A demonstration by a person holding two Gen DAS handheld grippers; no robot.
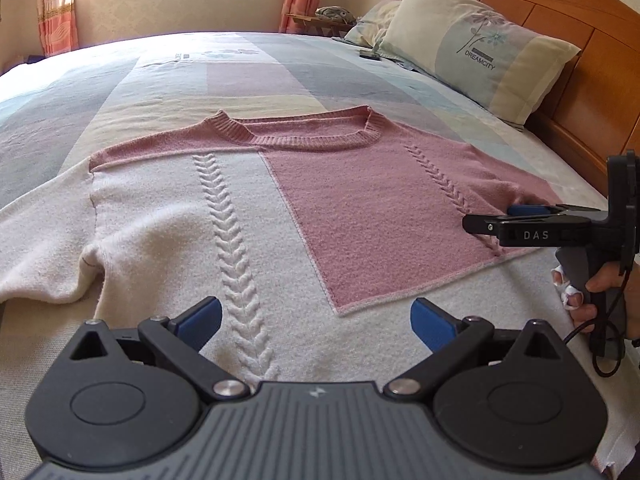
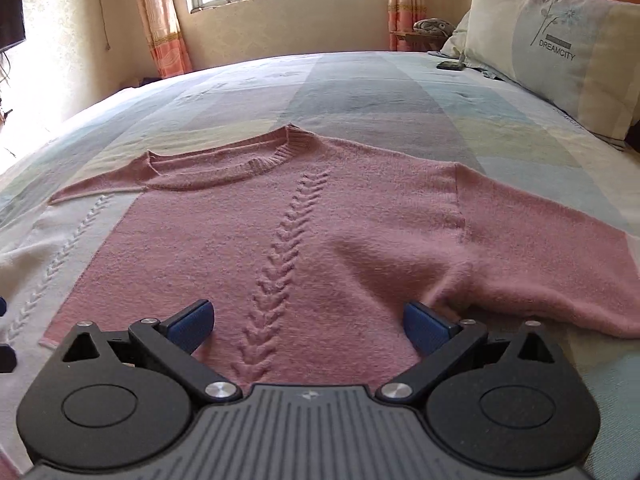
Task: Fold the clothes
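1. The bed [image 1: 168, 80] is big, with a soft cover of pale striped blocks. A wooden headboard [image 1: 560, 40] stands at the right end.
2. The sweater [image 1: 248, 200] lies flat on the bed, front up. It is fuzzy knit, part pink and part white. Its neck hole points away from the cameras, its bottom edge is closest to them, and its sleeves reach out to the left and right. Two raised braid lines run down it.
3. A puffy pillow [image 1: 476, 40] leans on the headboard.
4. The left gripper [image 1: 316, 324] hangs over the white part near the bottom edge. Its blue fingers [image 1: 200, 320] are spread wide and hold nothing.
5. The right gripper [image 2: 308, 326] hangs over the pink part. Its fingers [image 2: 192, 324] are wide apart too, and one sits just beside the pink sleeve.
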